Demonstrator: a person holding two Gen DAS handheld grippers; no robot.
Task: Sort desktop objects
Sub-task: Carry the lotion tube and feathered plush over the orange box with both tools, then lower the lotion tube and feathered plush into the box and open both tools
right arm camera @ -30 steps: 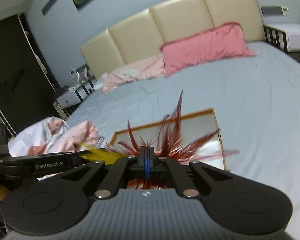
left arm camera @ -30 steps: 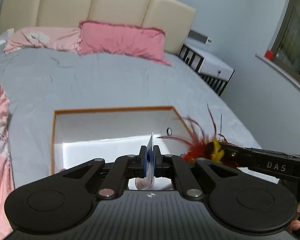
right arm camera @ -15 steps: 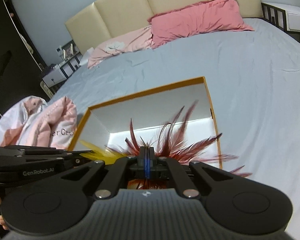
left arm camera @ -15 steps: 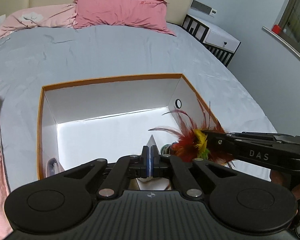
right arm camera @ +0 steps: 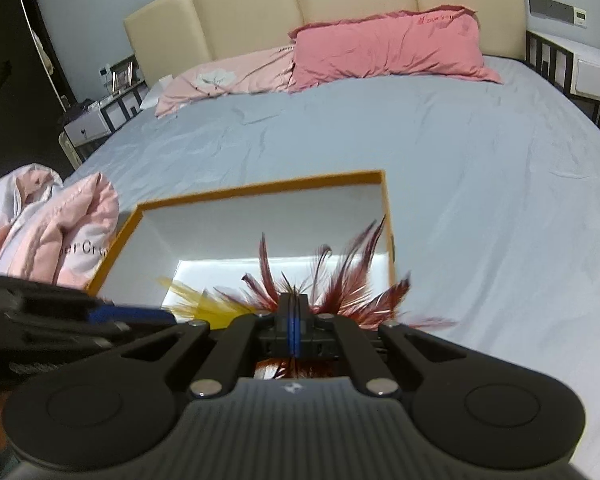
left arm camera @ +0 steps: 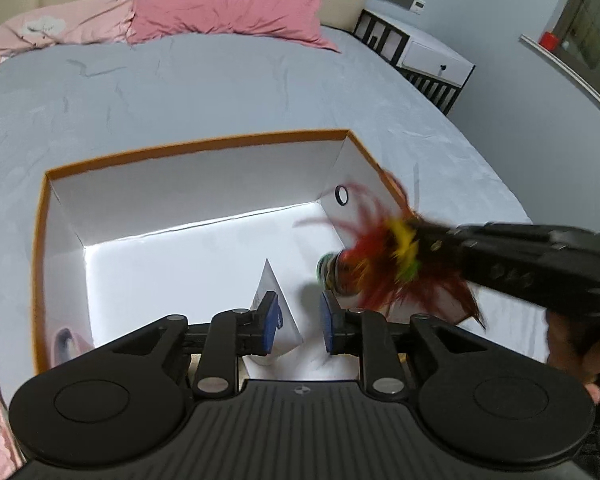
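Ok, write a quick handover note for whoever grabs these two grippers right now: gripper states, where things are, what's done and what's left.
Left gripper: open over the orange-rimmed box; a white card stands between its fingers, touching the left pad, already inside the box.
Right gripper: shut on the feather toy, held above the box's right side.
Also in the box: a small object in the near left corner, too unclear to identify.
Done: card is in the box.
Left: drop the feather toy into the box, pull both grippers clear.

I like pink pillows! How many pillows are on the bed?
2: a dark pink pillow against the headboard, and a light pink pillow beside it on its left. Others may lie out of view.
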